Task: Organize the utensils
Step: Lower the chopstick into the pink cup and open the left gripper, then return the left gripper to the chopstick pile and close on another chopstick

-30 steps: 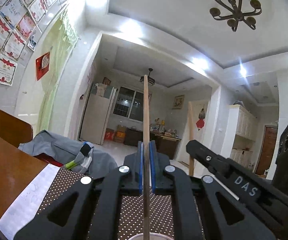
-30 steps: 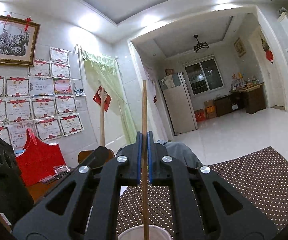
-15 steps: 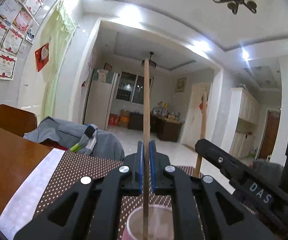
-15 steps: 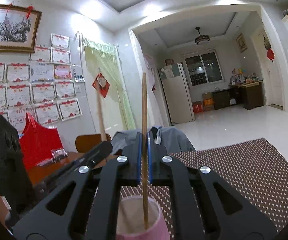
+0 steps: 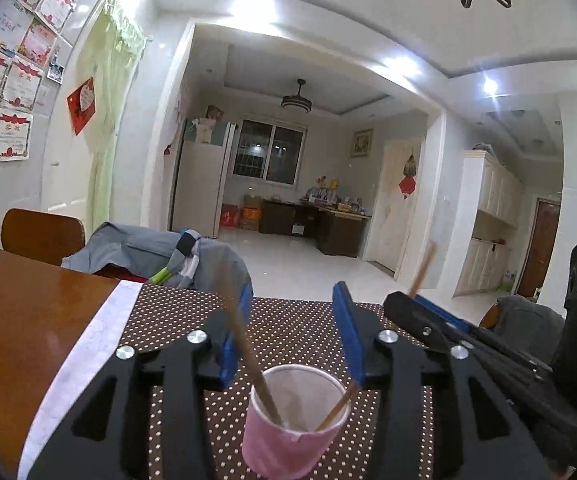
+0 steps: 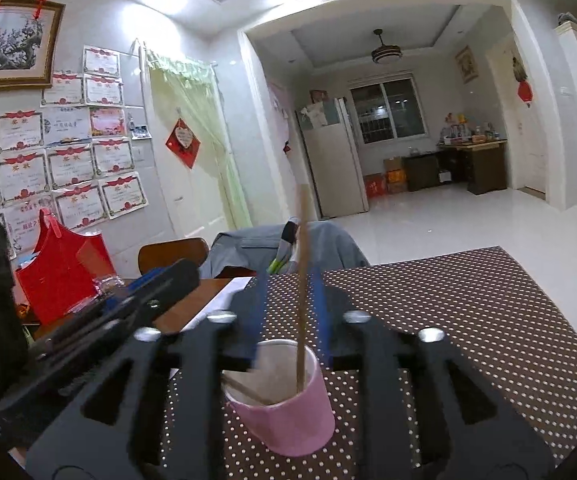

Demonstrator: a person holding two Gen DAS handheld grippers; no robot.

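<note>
1. The pink paper cup [image 5: 294,420] stands upright on the dotted brown placemat [image 5: 296,328], which lies on the wooden table [image 5: 20,320]. It serves as the holder for the utensils.
2. Left gripper [image 5: 294,332]: its jaws have just been opening and now stand about half apart. One wooden chopstick [image 5: 248,340] leans between them with its lower end inside the cup. It appears to rest near the left blue pad [image 5: 234,332], but blur prevents confirming contact. The pads do not clamp it.
3. Right gripper [image 6: 290,316]: its jaws have just been opening to a moderate gap. A second chopstick [image 6: 302,292] stands nearly upright between the blue pads with clear space on both sides, tip in the cup. It is released.
4. Both grippers point over the cup rim from opposite sides, which judged from the task lets each stick drop straight into the holder.
5. In the left wrist view, the second chopstick crosses behind the right gripper body [image 5: 468,344].
6. Judgement: both sticks are deposited; withdrawal must avoid tipping the light cup.
</note>
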